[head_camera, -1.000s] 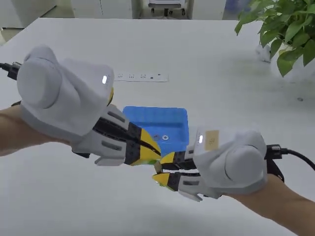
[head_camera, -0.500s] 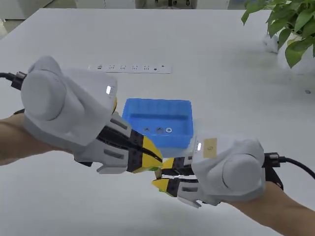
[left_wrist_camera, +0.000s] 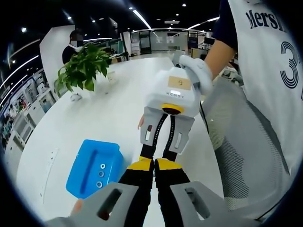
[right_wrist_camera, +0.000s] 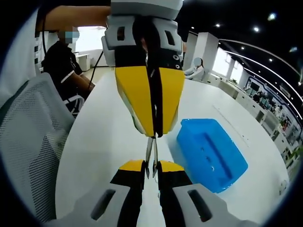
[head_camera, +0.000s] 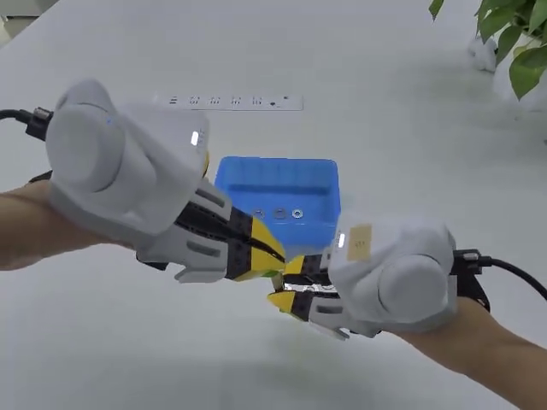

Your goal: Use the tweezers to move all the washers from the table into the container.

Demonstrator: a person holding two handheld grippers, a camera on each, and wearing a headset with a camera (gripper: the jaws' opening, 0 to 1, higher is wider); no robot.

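A blue container (head_camera: pixel 275 169) stands on the white table with three washers (head_camera: pixel 279 213) in a row inside it. They also show in the left gripper view as washers (left_wrist_camera: pixel 100 174) in the container (left_wrist_camera: pixel 85 163). My left gripper (head_camera: pixel 275 259) and right gripper (head_camera: pixel 278 299) meet tip to tip just in front of the container. In the right gripper view the thin metal tweezers (right_wrist_camera: pixel 150 156) stick out of the left gripper's (right_wrist_camera: pixel 154 135) shut yellow jaws. They run down between the right gripper's (right_wrist_camera: pixel 151 169) jaws, which are closed on them. The container (right_wrist_camera: pixel 222 175) lies to the right there.
A white power strip (head_camera: pixel 231 102) lies beyond the container. A potted plant (head_camera: pixel 517 38) stands at the far right of the table. A mesh chair (right_wrist_camera: pixel 28 142) and a seated person (right_wrist_camera: pixel 61 61) are beside the table edge.
The head view has tilted, so the container sits higher in the picture and a third washer shows in it. The grippers stay tip to tip in front of it.
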